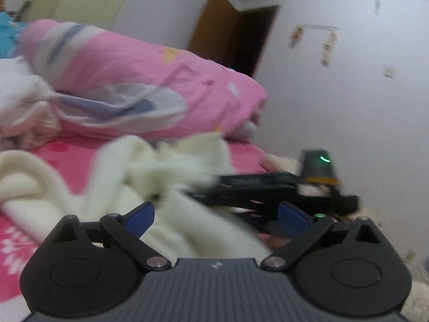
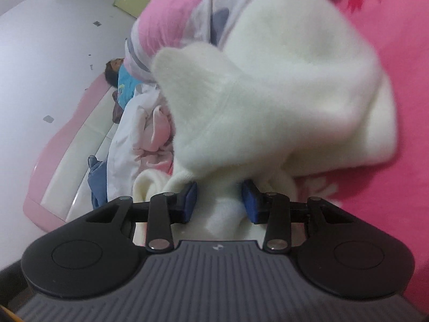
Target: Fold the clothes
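Note:
A fluffy cream garment (image 1: 166, 161) lies crumpled on the pink floral bedsheet (image 1: 64, 153). My left gripper (image 1: 217, 217) hangs just above it with its blue pads (image 1: 139, 216) spread wide; cloth lies under the gap and neither pad presses on it. In the right wrist view the same cream garment (image 2: 281, 86) bulges up in front of the camera. My right gripper (image 2: 220, 202) has a bunched fold of it between its blue pads (image 2: 191, 201), which touch the cloth on both sides. The right gripper's black housing (image 1: 316, 163) shows, blurred, at the right of the left wrist view.
A rolled pink quilt (image 1: 139, 80) lies across the bed behind the garment. White and pale pink clothes (image 2: 150, 134) and blue jeans (image 2: 96, 185) are heaped by the pink headboard (image 2: 53, 145). A person in a blue top (image 2: 126, 83) lies there. A brown doorway (image 1: 236, 35) opens in the wall.

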`<state>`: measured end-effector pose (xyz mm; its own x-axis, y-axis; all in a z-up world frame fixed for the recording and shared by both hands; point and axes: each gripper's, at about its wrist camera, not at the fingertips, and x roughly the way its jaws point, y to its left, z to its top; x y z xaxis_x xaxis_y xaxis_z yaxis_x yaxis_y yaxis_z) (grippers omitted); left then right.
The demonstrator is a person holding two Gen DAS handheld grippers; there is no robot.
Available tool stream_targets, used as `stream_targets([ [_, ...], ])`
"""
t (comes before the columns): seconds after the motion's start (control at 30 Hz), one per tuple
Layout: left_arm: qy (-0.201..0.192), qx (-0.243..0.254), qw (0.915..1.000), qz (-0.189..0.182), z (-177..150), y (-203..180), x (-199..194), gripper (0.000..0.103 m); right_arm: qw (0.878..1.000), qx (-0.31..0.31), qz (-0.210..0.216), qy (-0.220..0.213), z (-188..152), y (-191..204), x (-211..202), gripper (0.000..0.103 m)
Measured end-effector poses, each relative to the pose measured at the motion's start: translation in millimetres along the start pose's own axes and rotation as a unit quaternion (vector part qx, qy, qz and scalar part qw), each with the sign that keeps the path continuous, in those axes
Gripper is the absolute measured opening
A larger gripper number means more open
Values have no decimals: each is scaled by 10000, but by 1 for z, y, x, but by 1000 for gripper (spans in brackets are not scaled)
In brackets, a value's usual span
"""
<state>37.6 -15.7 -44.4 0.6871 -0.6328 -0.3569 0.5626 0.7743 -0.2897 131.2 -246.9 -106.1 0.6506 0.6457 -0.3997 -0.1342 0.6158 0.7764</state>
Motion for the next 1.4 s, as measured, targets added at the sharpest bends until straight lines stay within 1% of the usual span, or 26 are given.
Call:
stream_targets([
  [0.03,146,139,9997,124,-3,-5,9,100,10000,-62,-17,-6,-2,4,-1,38],
  [0.13,683,400,9939,772,-14,-12,39,99,9999,-27,105,-105,-5,1,-14,41],
  [0.17,840,200,9934,758,-17,-6,46,99,9997,51,184,-153,-7,-3,-22,43],
  [0.2,897,-81,9939,636,-18,0,48,99,9993,124,270,-220,-9,-7,-33,45],
  [0.23,937,-305,9937,539,-20,5,50,99,9986,131,396,-338,-9,-10,-47,50],
  [0.3,883,-315,9943,503,-22,8,50,100,9962,-5,572,-656,-11,-14,-78,56],
  [0.33,838,-281,9948,499,-23,8,50,101,9949,-177,518,-848,-11,-14,-93,63],
  [0.37,788,-270,9953,495,-26,9,50,101,9931,-349,423,-1033,-11,-14,-108,68],
  [0.4,737,-270,9957,489,-28,9,49,102,9917,-502,171,-1172,-9,-17,-119,69],
  [0.43,684,-293,9961,479,-30,11,48,103,9913,-550,-81,-1190,-5,-21,-123,69],
  [0.5,571,-360,9966,463,-32,15,48,103,9923,-405,-647,-978,4,-37,-116,69],
  [0.57,439,-373,9973,453,-34,19,46,103,9897,-485,-1148,-699,12,-47,-95,69],
  [0.63,305,-311,9981,438,-37,20,45,103,9855,-725,-1440,-521,17,-52,-73,65],
  [0.7,189,-265,9986,422,-41,21,43,103,9808,-1081,-1537,-516,23,-50,-53,64],
  [0.73,157,-261,9987,414,-42,22,43,103,9782,-1258,-1576,-507,25,-48,-44,58],
  [0.8,94,-233,9989,405,-43,22,43,103,9736,-1463,-1695,-450,29,-42,-26,42],
  [0.87,45,-188,9990,415,-43,22,43,103,9704,-1556,-1781,-496,24,-35,-22,20],
  [0.93,8,-156,9990,417,-43,21,43,103,9646,-1713,-1879,-693,19,-22,-29,15],
  [1.0,-12,-155,9990,409,-44,21,42,103,9555,-1927,-2002,-991,13,-7,-45,13],
  [1.03,-13,-157,9991,404,-44,22,42,103,9470,-2099,-2142,-1148,12,3,-54,13],
  [1.07,-12,-159,9991,402,-43,22,42,103,9372,-2276,-2296,-1308,11,12,-63,13],
  [1.13,-14,-189,9990,396,-43,23,41,103,9118,-2602,-2725,-1632,16,26,-83,13],
  [1.2,-21,-204,9990,390,-42,23,41,103,8868,-2808,-3132,-1914,27,34,-102,13],
  [1.27,-31,-207,9990,388,-42,23,40,103,8720,-2857,-3394,-2067,46,36,-117,9],
  [1.33,-53,-191,9990,400,-42,23,39,103,8567,-2948,-3627,-2181,65,37,-125,9],
  [1.4,-116,-189,9988,434,-42,23,37,103,8332,-3176,-3914,-2274,81,38,-127,8],
])
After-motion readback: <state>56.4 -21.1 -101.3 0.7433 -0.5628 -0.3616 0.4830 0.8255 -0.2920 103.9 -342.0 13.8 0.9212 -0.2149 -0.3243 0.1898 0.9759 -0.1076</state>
